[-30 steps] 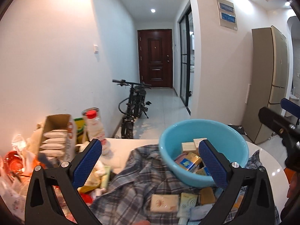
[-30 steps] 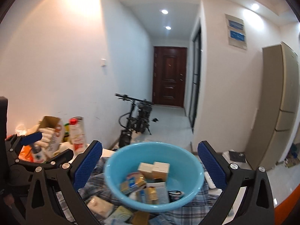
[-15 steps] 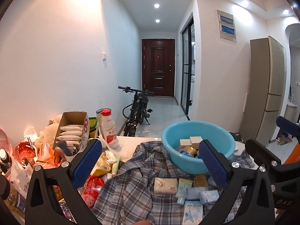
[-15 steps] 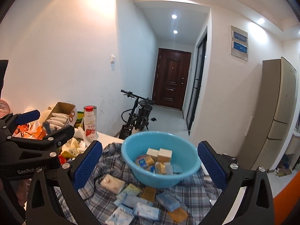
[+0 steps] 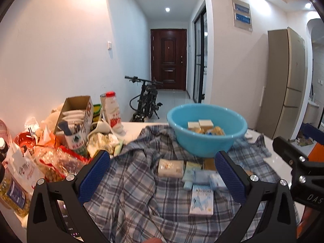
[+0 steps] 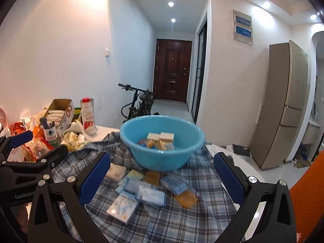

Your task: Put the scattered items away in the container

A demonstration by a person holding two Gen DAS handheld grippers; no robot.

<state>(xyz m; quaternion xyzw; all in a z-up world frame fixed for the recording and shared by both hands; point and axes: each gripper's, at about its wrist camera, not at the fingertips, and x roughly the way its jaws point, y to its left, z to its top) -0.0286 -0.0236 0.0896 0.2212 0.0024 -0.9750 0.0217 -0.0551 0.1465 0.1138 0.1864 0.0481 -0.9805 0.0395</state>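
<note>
A light blue basin [image 5: 206, 133] [image 6: 162, 141] stands on a plaid cloth [image 5: 131, 192] [image 6: 182, 218] and holds several small boxes and packets. Several packets lie loose on the cloth in front of it: a white soap pack [image 5: 170, 168] [image 6: 116, 171], a white-and-blue box [image 5: 201, 199] [image 6: 122, 205], blue tissue packs [image 6: 150, 195], an orange bar [image 6: 186, 198]. My left gripper [image 5: 162, 177] is open and empty, held back from the packets. My right gripper [image 6: 162, 177] is open and empty above them.
Clutter fills the table's left side: a cardboard box of sachets [image 5: 76, 113], a milk bottle [image 5: 112, 109], snack bags [image 5: 52, 162]. The white table edge [image 5: 283, 162] shows at right. A bicycle [image 5: 145, 99] and a fridge [image 5: 283, 85] stand beyond.
Both grippers have drawn back and up from the basin; the basin looks smaller and the loose packets in front of it have come into view. Both stay open.
</note>
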